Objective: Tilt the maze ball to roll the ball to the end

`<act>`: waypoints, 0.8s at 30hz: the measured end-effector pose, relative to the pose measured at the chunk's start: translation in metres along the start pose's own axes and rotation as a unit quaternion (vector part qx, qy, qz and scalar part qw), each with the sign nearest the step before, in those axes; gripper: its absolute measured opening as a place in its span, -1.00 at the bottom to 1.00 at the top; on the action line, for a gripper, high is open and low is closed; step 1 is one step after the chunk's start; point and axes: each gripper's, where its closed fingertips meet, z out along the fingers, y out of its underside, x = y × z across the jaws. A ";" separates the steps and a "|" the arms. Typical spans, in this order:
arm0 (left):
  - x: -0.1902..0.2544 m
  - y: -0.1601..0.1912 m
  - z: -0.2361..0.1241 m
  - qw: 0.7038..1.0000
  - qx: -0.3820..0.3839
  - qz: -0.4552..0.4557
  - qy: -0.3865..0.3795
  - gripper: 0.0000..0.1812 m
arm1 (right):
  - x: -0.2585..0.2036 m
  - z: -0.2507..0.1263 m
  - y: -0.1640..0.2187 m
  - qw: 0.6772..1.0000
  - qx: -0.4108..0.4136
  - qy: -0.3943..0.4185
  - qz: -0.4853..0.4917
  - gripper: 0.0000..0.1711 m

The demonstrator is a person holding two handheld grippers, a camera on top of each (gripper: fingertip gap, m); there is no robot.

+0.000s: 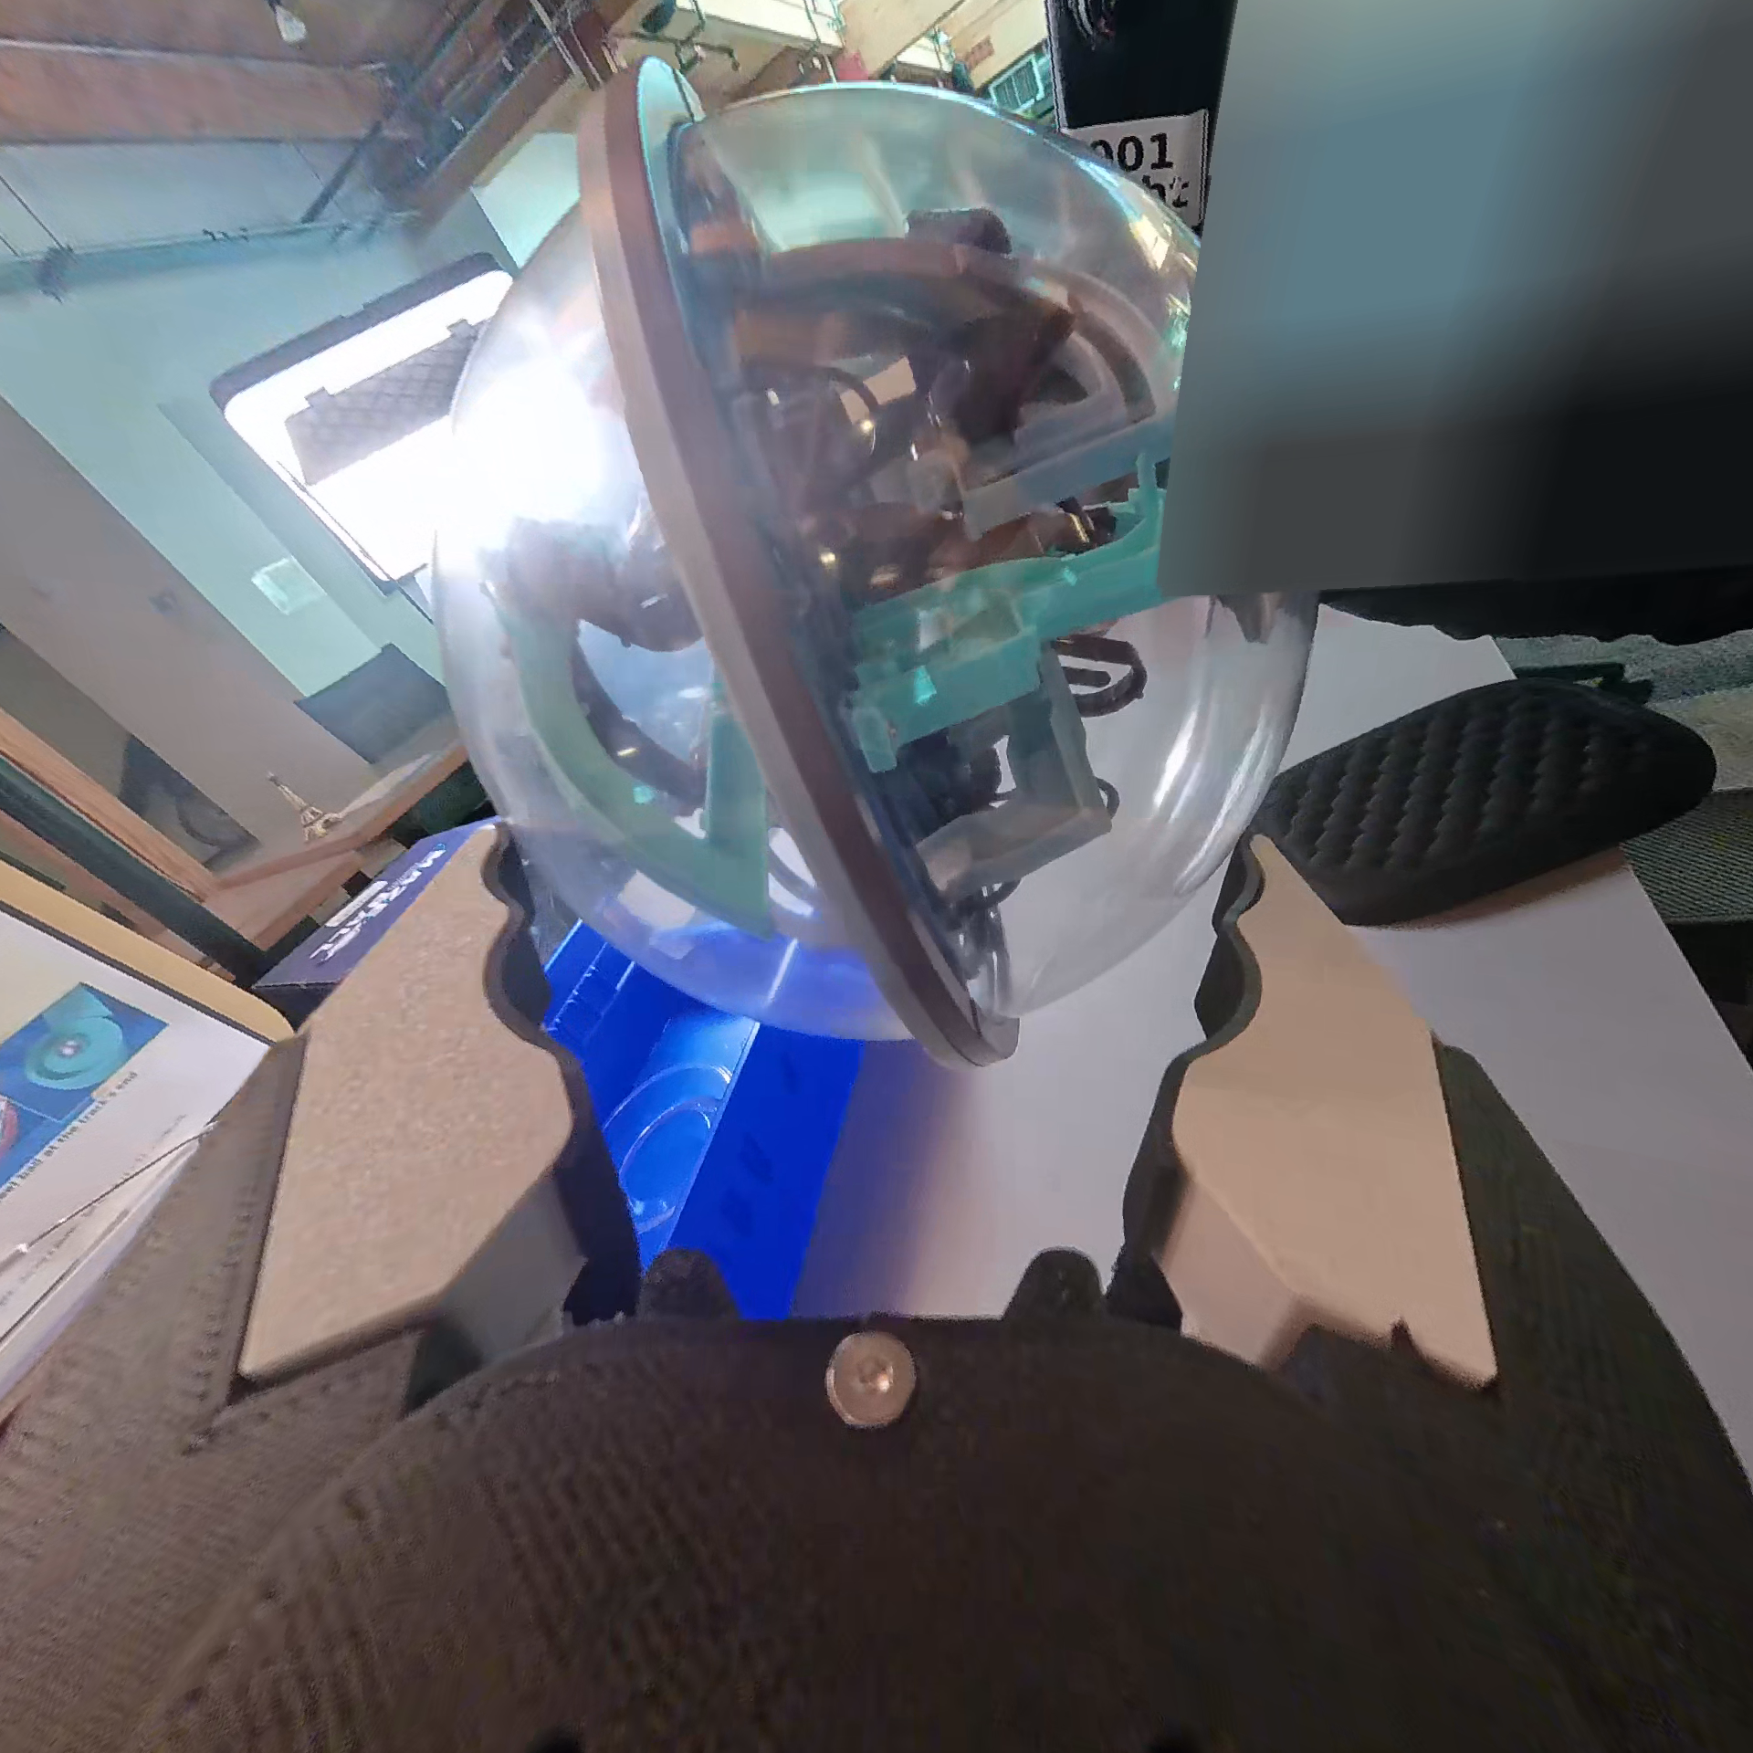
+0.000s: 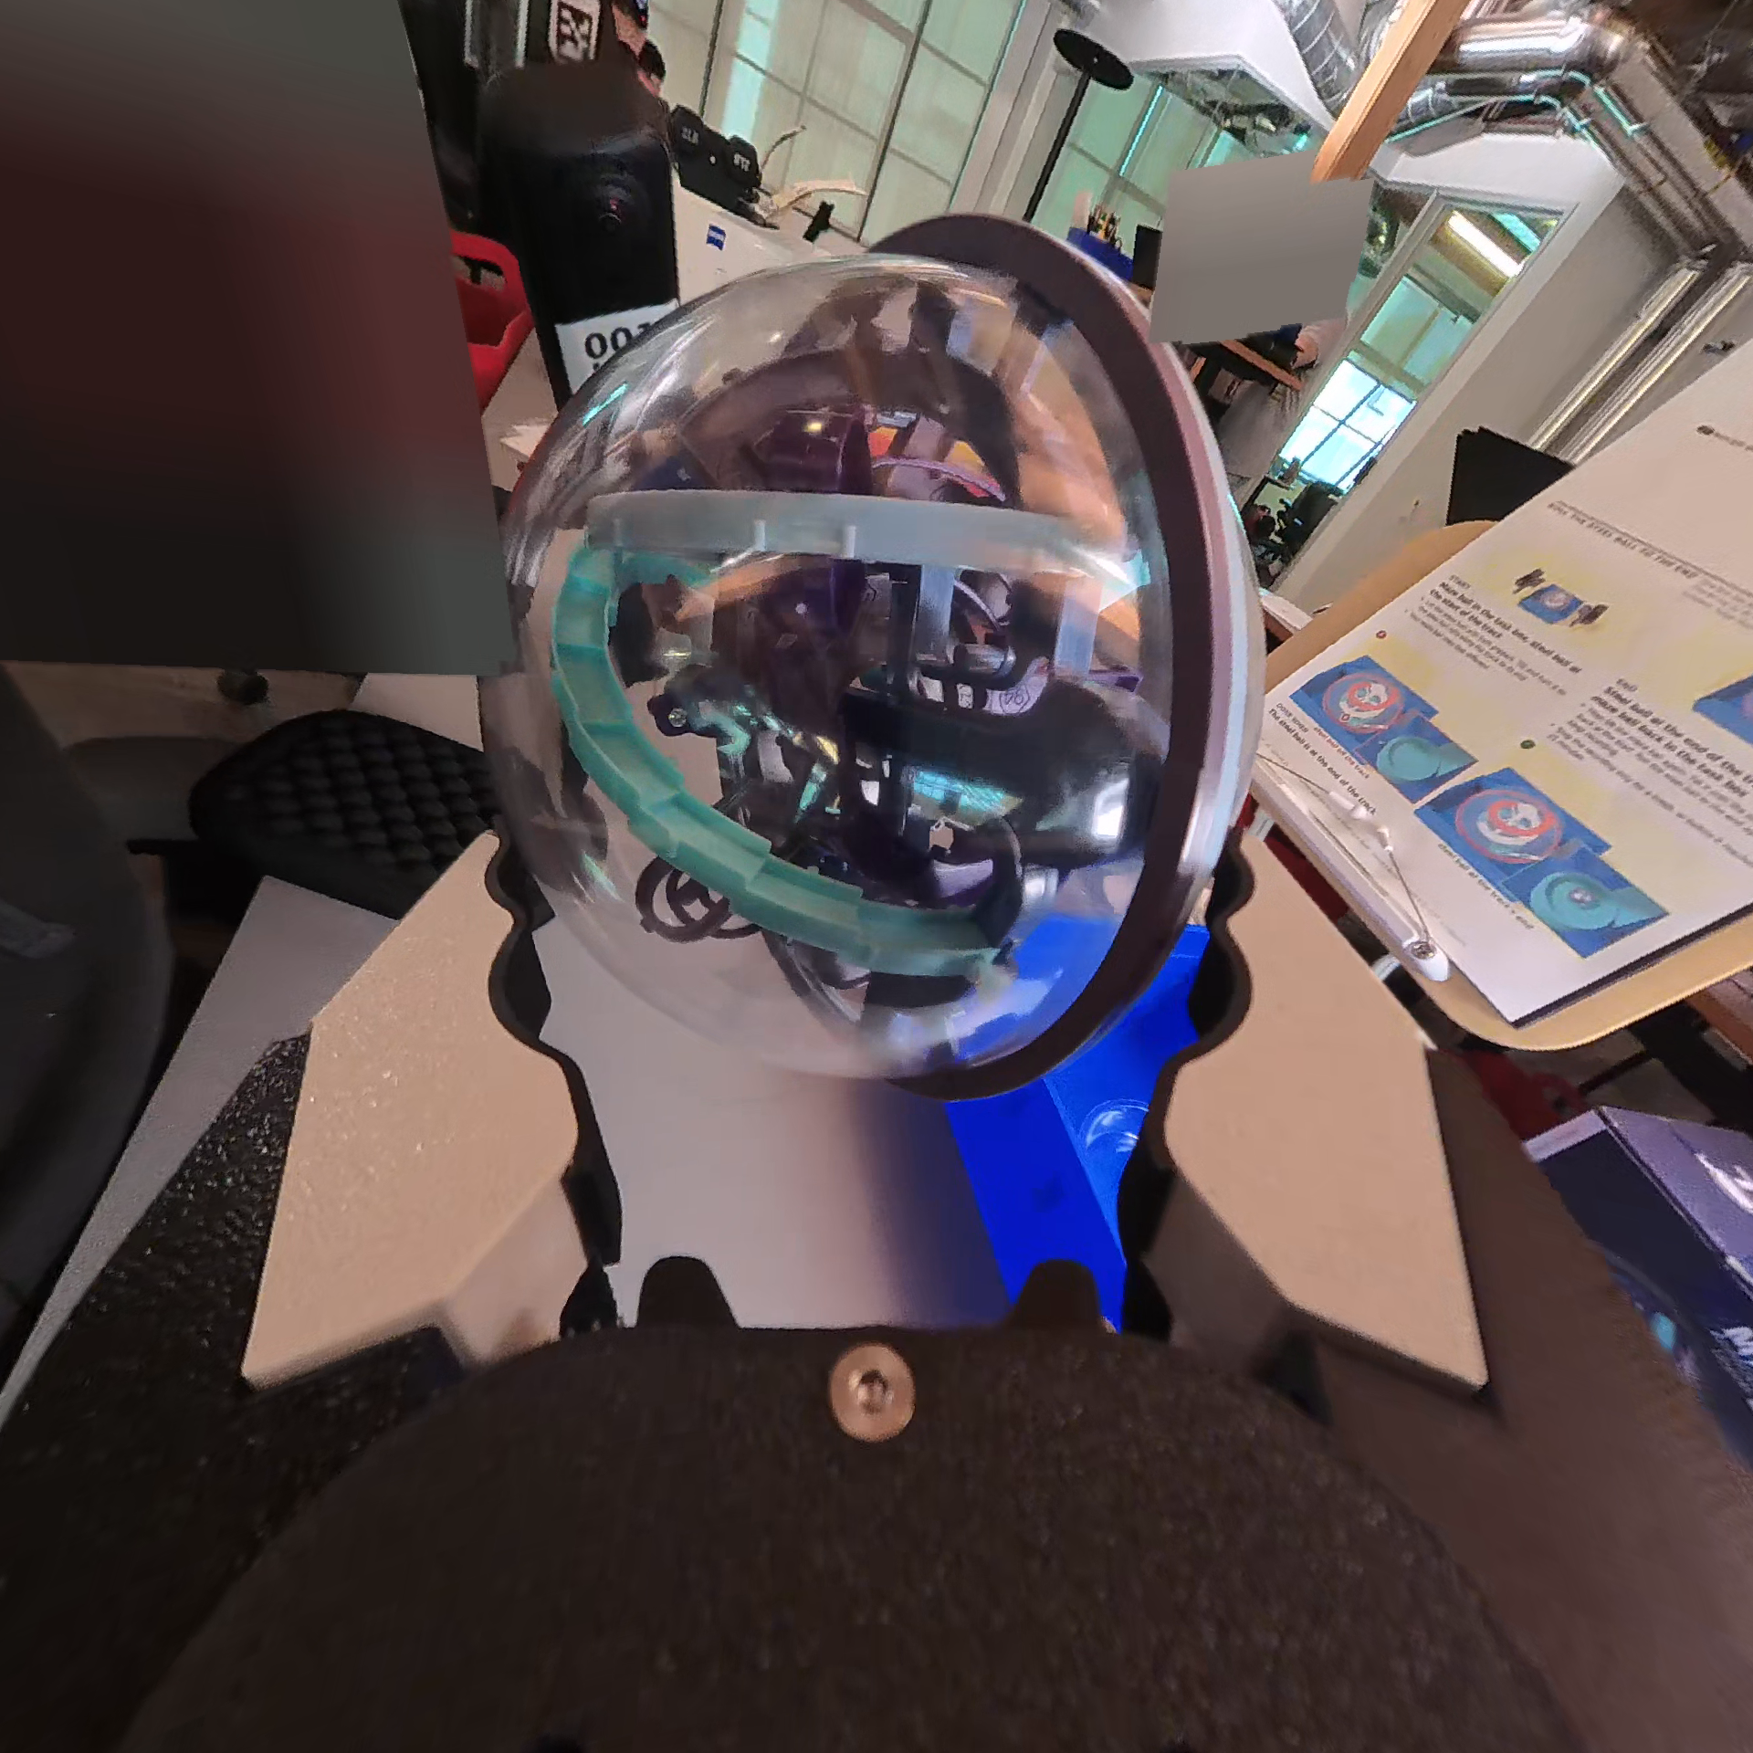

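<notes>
The maze ball (image 1: 854,569) is a clear sphere with a dark rim ring and teal and brown tracks inside. It is held in the air, rim tilted steeply. My left gripper (image 1: 868,882) clasps its lower part between both fingers. In the right wrist view the ball (image 2: 854,664) sits the same way between the fingers of my right gripper (image 2: 863,873), with a teal curved track facing the camera. Each view shows the other gripper's black body behind the ball, partly under a blurred patch. I cannot pick out the small steel ball inside.
A blue task box (image 1: 721,1138) lies on the white table (image 1: 1043,1186) below the ball; it also shows in the right wrist view (image 2: 1043,1186). An instruction sheet (image 2: 1518,740) stands on a board. A black mesh chair (image 1: 1480,806) is beside the table. A dark carton (image 2: 1669,1252) sits at the right.
</notes>
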 end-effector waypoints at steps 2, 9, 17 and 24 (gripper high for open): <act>-0.001 -0.001 0.000 1.000 0.007 -0.002 -0.004 0.55 | 0.001 0.000 -0.003 1.000 -0.005 -0.001 -0.006 0.61; -0.002 -0.002 0.000 1.000 0.008 0.004 -0.009 0.55 | 0.002 0.001 -0.004 1.000 -0.007 -0.003 -0.012 0.61; -0.007 -0.014 -0.005 0.999 -0.028 -0.020 0.005 0.55 | 0.005 0.002 -0.014 0.999 0.034 -0.007 0.031 0.61; -0.002 -0.009 -0.006 0.993 -0.069 -0.090 0.020 0.55 | 0.004 0.003 -0.013 0.993 0.059 -0.018 0.101 0.61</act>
